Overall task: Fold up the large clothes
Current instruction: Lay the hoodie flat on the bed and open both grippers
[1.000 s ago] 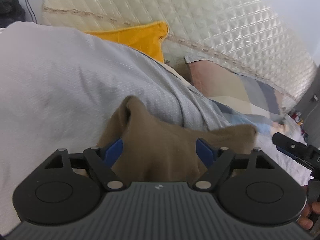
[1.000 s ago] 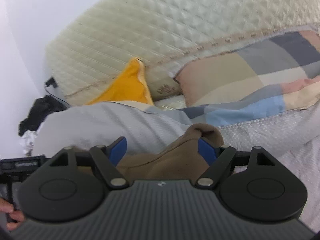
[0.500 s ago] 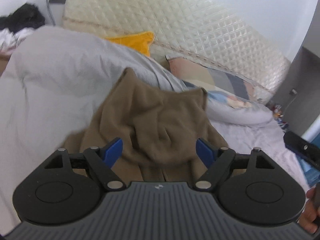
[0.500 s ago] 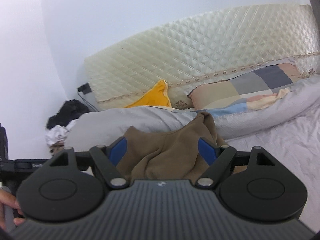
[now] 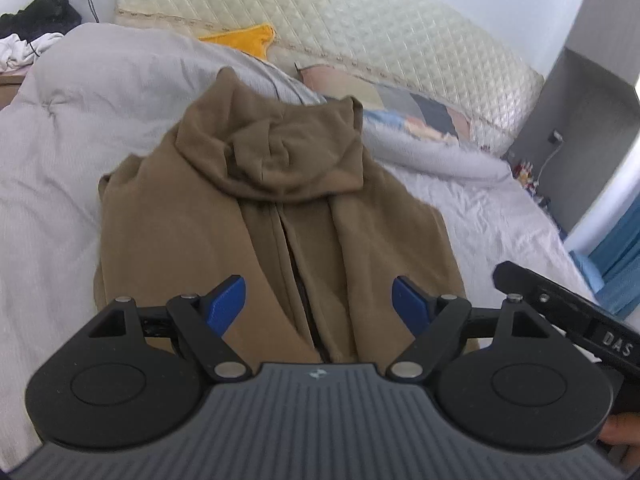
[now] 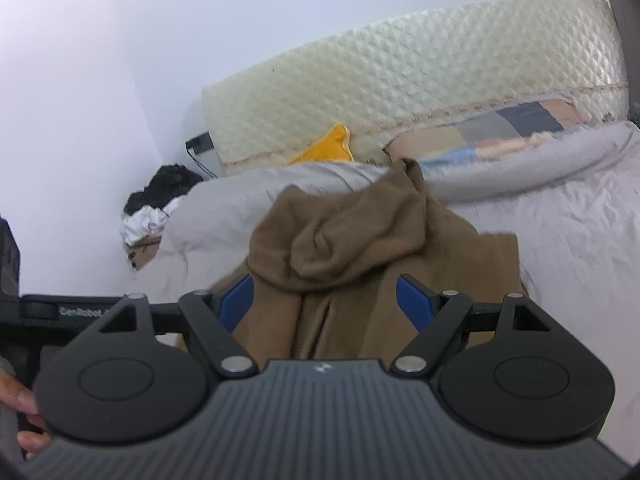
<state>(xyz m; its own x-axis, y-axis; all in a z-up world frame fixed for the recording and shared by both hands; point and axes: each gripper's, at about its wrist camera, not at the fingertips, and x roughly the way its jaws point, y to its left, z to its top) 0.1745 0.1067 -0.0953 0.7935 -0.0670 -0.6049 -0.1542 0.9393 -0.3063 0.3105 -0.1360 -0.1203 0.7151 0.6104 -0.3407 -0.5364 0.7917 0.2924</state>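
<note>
Hoodie (image 5: 276, 216) lies front up at centre frame on the bed (image 5: 500, 216), zipper toward the camera, hood bunched at the top against the grey duvet (image 5: 92, 92). Laid out like this, probably so sleeves and sides can be folded in. Left gripper (image 5: 319, 300) wide, nothing between its jaws. Right gripper (image 6: 324, 300) likewise wide and empty, low centre, above the lower part of the garment.

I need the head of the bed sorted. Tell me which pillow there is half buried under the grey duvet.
The yellow pillow: only its corner pokes out above the grey duvet. The patchwork pillow shows much more.
</note>
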